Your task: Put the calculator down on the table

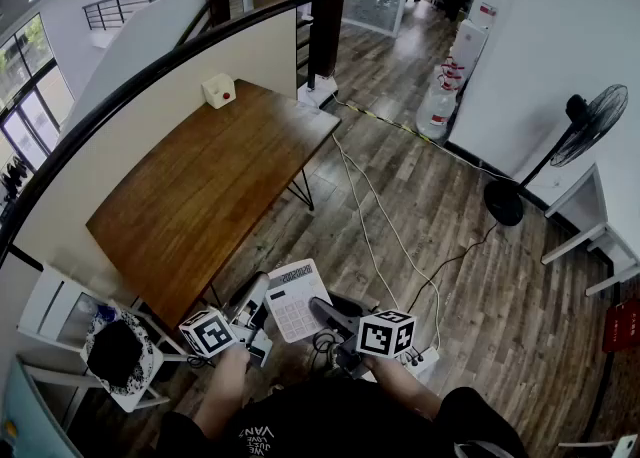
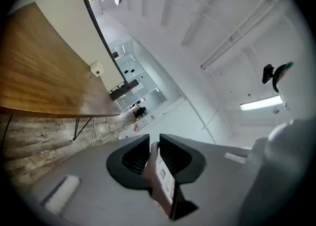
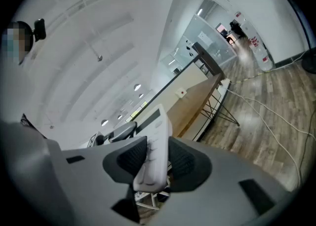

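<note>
I hold a white calculator (image 1: pixel 296 304) in the air in front of my body, its display end pointing away from me. It hangs beyond the near end of the brown wooden table (image 1: pixel 200 196), above the floor. My left gripper (image 1: pixel 258 304) is shut on its left edge. In the left gripper view the calculator (image 2: pixel 160 178) stands edge-on between the pads of that gripper (image 2: pixel 154 146). My right gripper (image 1: pixel 328 314) holds the right side. In the right gripper view the calculator (image 3: pixel 154 146) lies slanted between the wide-set pads of that gripper (image 3: pixel 158 153) and touches both.
A small white box with a red button (image 1: pixel 218 91) sits at the table's far end. A white chair with a dark bundle (image 1: pixel 115 351) stands at the lower left. Cables (image 1: pixel 380 216) run over the wooden floor to a power strip (image 1: pixel 425 358). A floor fan (image 1: pixel 590 126) stands at the right.
</note>
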{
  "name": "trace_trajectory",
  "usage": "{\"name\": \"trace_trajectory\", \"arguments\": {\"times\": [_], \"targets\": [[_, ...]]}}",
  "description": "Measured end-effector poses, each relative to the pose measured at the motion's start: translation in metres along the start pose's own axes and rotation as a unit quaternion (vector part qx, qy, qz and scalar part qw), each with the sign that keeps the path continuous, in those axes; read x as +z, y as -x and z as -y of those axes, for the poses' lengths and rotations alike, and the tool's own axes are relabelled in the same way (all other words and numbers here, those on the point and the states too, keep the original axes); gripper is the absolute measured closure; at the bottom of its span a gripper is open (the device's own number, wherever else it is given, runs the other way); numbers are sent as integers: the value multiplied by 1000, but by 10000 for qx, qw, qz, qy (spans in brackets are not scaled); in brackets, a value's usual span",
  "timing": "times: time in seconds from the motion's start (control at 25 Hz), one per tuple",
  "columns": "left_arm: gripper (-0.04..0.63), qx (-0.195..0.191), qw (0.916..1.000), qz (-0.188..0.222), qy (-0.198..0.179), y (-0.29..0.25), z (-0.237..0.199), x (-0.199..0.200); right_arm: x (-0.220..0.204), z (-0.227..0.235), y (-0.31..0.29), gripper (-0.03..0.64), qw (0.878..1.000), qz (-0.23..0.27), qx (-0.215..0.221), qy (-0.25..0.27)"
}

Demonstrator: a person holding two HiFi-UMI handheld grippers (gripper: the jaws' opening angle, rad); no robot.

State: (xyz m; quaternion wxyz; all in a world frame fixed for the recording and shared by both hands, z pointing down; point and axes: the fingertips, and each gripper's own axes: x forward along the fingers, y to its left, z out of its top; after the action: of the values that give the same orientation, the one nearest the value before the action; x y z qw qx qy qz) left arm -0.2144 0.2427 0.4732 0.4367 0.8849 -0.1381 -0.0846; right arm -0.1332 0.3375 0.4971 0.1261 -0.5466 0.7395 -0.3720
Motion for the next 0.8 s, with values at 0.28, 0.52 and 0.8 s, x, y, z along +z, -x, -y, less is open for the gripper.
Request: {"name": "trace_trajectory", "arguments": {"times": [0.28,0.52,0.8], "targets": [[538,-8,9999,117,-14,-40,-3,-8,25,36,4,471,9998,9,139,-114],[538,91,9996,262,-22,-79,3,-23,53,71,19,470,9996,-147,223,4],[538,206,9991,357,47,-112,2,-35,75,103,27,469,9994,-256,253,15]]}}
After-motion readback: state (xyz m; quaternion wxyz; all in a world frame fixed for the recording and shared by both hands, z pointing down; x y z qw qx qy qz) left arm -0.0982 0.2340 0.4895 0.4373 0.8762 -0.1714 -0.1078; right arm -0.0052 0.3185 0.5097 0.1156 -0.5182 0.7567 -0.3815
